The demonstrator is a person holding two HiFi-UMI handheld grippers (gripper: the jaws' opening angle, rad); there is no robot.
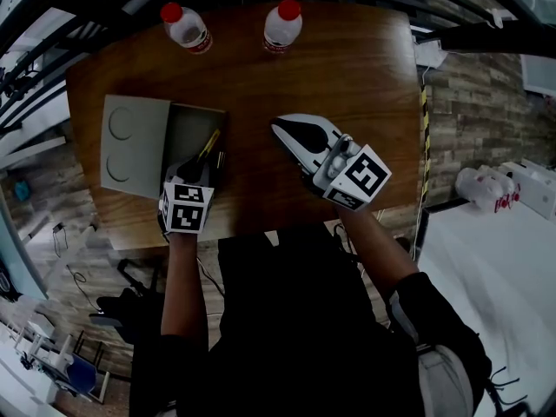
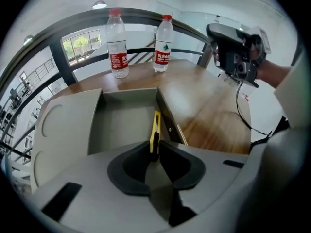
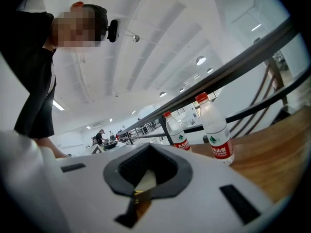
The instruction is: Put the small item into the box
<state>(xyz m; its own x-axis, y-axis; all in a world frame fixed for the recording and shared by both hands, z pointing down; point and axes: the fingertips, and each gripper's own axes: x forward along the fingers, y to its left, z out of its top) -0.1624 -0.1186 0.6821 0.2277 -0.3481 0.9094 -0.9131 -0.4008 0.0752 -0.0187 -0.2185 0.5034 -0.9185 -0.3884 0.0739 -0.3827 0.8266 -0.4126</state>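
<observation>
Currently the left gripper (image 1: 195, 167) has its jaws pressed together on a slim yellow-and-black item (image 2: 154, 132), pinching its near end. The rest of the item reaches forward over the inside of the open grey rectangular box (image 2: 125, 123). The item runs just beside the box's right wall, leaving most of the grey floor to its left uncovered. Whether its far tip touches that floor I cannot tell.

The box's flat grey lid (image 1: 132, 144), marked with two round impressions, lies spread open to the left, close to the left edge of the brown wooden table (image 1: 347, 68). The box's near edge sits close to the table's front edge.

Right of the box a broad stretch of bare wood runs to the table's right edge. The right gripper (image 1: 278, 127) is held above that stretch, well apart from the left one. Its jaws are closed tip to tip with nothing between them, and it points up and across the table.

A clear plastic bottle with a red cap (image 1: 185, 26) and a second bottle of the same kind (image 1: 282, 24) stand upright at the far edge, well apart from the box.
</observation>
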